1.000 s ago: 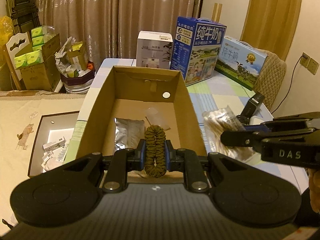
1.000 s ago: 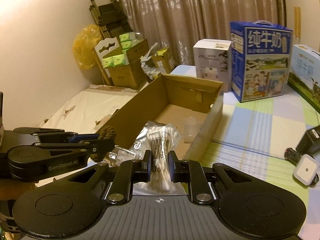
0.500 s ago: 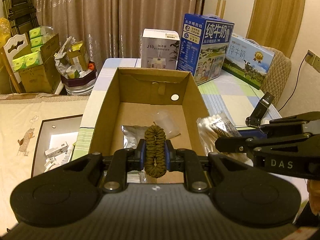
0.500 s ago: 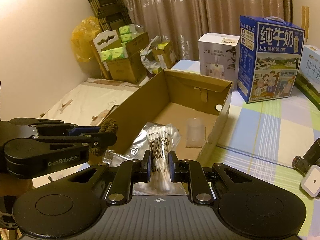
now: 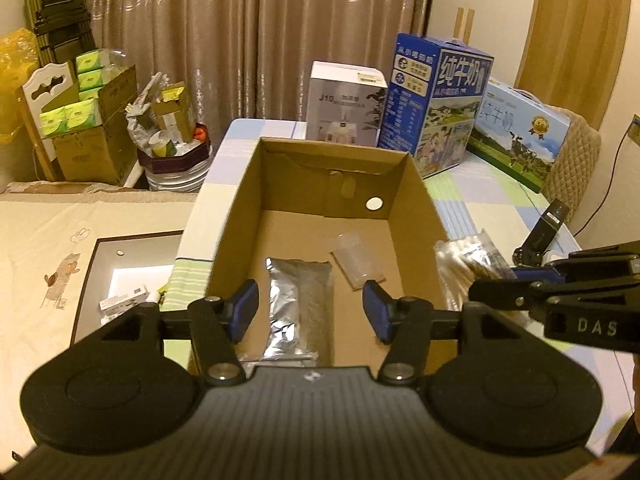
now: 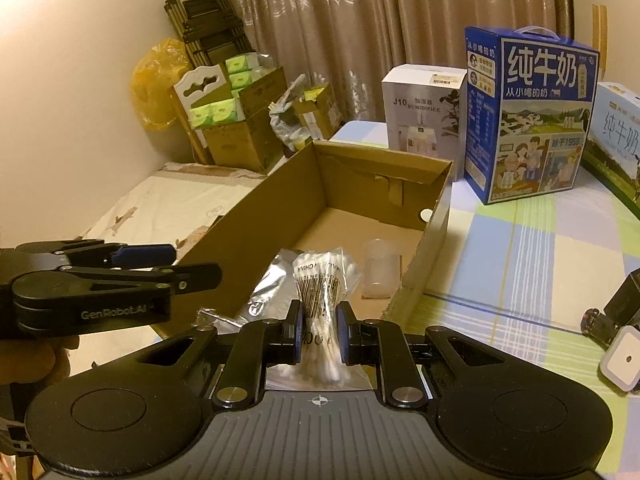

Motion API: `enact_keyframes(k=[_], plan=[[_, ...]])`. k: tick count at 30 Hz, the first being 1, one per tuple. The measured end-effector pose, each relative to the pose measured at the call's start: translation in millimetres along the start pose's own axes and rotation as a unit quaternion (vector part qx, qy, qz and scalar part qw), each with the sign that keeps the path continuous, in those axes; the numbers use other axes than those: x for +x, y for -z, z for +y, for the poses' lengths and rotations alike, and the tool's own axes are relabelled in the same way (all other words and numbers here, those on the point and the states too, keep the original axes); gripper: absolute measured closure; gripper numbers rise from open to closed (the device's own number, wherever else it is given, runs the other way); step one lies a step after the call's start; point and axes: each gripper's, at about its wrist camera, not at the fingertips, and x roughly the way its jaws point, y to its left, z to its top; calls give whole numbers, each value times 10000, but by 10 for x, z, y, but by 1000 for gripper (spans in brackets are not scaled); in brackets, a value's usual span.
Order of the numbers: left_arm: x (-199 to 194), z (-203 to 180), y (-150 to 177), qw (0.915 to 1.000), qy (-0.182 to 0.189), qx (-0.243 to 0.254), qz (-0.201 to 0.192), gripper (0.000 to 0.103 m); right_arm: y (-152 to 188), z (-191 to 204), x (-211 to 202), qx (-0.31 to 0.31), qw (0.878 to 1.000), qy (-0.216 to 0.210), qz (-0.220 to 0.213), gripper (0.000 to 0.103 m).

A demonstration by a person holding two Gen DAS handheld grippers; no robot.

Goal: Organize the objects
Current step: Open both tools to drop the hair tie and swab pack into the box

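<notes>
An open cardboard box (image 5: 224, 240) (image 6: 248, 240) sits on the checked tablecloth. On its floor lie a silver foil pouch (image 5: 284, 308) (image 6: 268, 288) and a clear plastic cup (image 5: 356, 256) (image 6: 380, 268). My left gripper (image 5: 310, 300) (image 6: 192, 272) hangs over the box's near end. Its jaws are opening and its pads touch nothing. A blurred brown streak (image 5: 318, 320), seemingly the braided ring, shows between them over the pouch. My right gripper (image 6: 320, 328) (image 5: 496, 292) is shut on a clear bag of cotton swabs (image 6: 324, 280) (image 5: 460, 264), held at the box's right wall.
Behind the box stand a white humidifier carton (image 5: 344, 104), a blue milk carton (image 5: 436, 100) and a second milk box (image 5: 516, 132). A black device (image 5: 544, 232) and a white adapter (image 6: 622, 356) lie on the cloth at right. A bed is to the left.
The left jaws have spread apart and let go of the brown braided ring, which has dropped from between the pads. Both grippers edged forward over the box. The right grip is unchanged.
</notes>
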Motion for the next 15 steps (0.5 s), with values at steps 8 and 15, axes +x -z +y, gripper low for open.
enact_keyframes(k=[8,15], plan=[[-85,106,61,9998,-67,-178,-55,44,-82,47,45,45,9999,-146,-57,89],[-138,138,120,9997,-126,-185,-51,42,-72,-31,-39,304,9981,-250,-466,48]])
